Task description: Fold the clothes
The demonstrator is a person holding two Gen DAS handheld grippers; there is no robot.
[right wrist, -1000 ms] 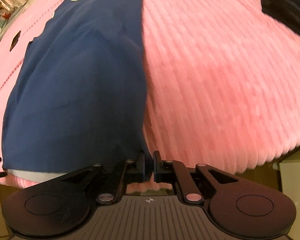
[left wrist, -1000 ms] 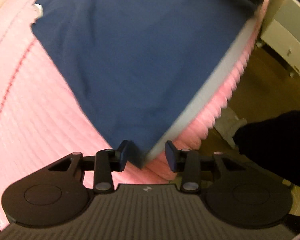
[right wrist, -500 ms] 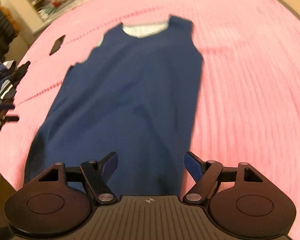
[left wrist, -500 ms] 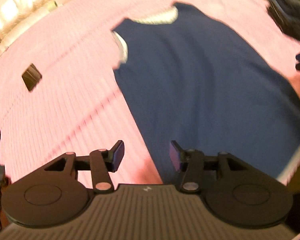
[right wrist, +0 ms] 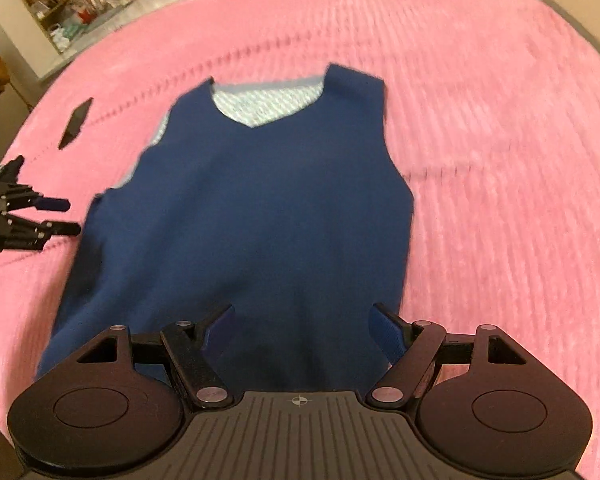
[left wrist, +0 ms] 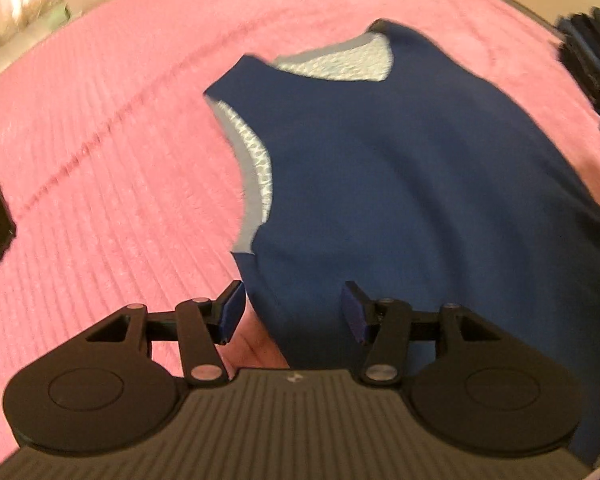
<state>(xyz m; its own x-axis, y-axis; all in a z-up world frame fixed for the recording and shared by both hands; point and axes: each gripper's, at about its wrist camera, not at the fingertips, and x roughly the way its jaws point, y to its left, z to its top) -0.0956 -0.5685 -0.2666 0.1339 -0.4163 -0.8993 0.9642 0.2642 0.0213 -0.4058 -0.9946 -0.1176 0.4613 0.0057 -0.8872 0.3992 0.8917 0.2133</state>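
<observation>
Vest (right wrist: 268, 216) lengthwise, neckline away from gripper (right wrist: 300, 334)

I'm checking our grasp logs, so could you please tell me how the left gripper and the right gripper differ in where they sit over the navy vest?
The left gripper straddles the navy vest's side edge below the armhole, one finger over the pink bedspread. The right gripper sits over the vest's lower body, both fingers above navy cloth. Both are open and holding nothing.

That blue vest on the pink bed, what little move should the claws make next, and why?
Probably bring the left claw forward to pinch the side edge of the vest near the armhole. The vest lies flat on the pink bedspread, both claws are open and empty, and the left one already sits at that edge.
</observation>
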